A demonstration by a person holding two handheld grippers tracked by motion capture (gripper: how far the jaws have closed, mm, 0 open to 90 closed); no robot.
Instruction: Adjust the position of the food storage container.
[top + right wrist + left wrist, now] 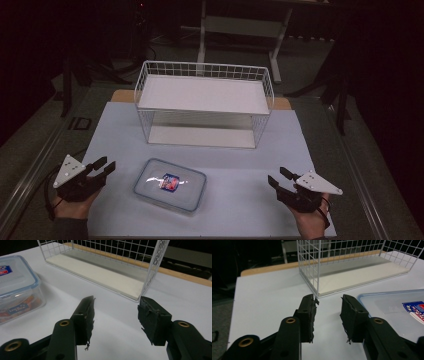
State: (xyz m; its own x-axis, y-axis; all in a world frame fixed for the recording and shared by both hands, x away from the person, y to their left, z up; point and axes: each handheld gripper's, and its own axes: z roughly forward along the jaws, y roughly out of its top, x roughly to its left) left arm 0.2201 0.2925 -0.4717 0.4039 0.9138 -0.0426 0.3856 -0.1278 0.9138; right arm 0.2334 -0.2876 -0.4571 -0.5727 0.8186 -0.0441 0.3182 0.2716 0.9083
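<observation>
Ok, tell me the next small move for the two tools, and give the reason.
Probably bring both tools in toward the box, one at each short end. The left tool and right tool are both open and rest apart from it on either side, holding nothing. The lidded box lies between them in front of the rack, whose shelves are bare.

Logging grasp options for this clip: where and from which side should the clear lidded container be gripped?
Probably by its two short ends, one gripper each. The container lies flat between the left gripper and the right gripper, both open and level with it. Its wide, flat lid looks too broad for one jaw span, and the blue rim gives an edge to pinch from either side.
</observation>
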